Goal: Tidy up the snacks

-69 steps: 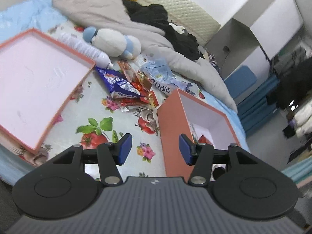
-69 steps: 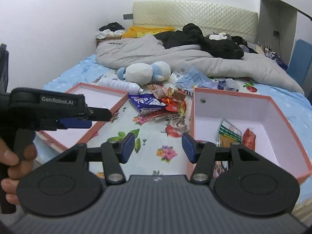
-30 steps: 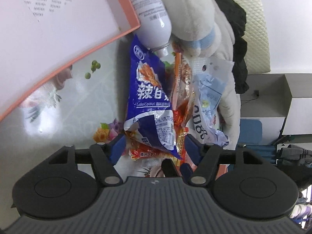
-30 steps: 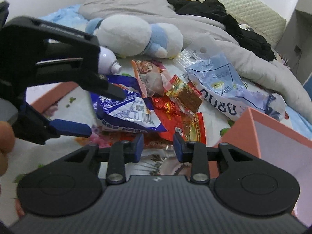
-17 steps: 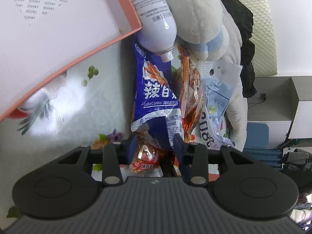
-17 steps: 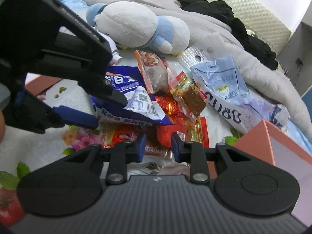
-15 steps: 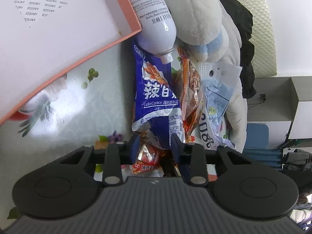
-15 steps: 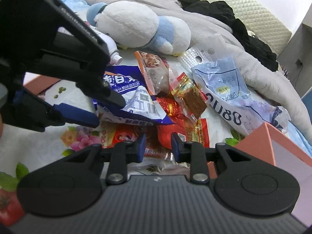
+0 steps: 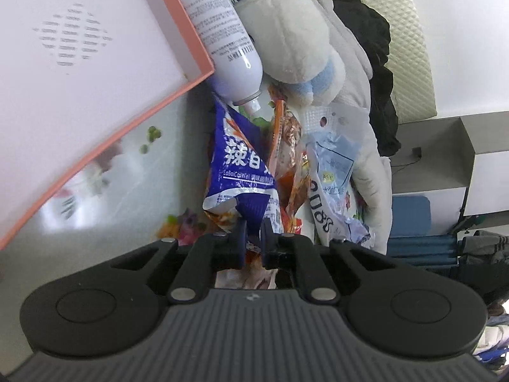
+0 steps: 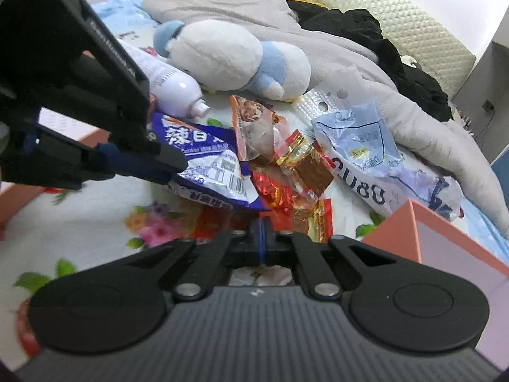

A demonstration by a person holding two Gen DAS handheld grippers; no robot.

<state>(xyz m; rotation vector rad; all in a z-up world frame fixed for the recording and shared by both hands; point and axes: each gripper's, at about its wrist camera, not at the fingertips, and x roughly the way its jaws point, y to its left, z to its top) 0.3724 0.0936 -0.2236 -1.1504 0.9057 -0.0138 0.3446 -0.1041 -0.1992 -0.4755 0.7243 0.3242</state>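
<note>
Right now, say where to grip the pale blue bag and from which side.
Probably its crumpled end near the orange box, coming from the box side. That end puckers up off the bed; the middle of the pale blue bag lies flat, and its hole-punched top lies against the blanket.

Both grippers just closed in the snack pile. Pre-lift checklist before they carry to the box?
1. Left gripper grip: ok. Its jaws have just been closing and now pinch the corner of the blue snack bag.
2. Right gripper grip: cannot tell. Its jaws have just been closing and look shut at the edge of the red packets; whether a wrapper is caught is hidden.
3. Blue bag free to lift: not ok. The spray bottle nozzle sits against its far end.
4. Orange box beside the pile: ok.
5. Room inside that box: cannot tell; only its corner shows.
</note>
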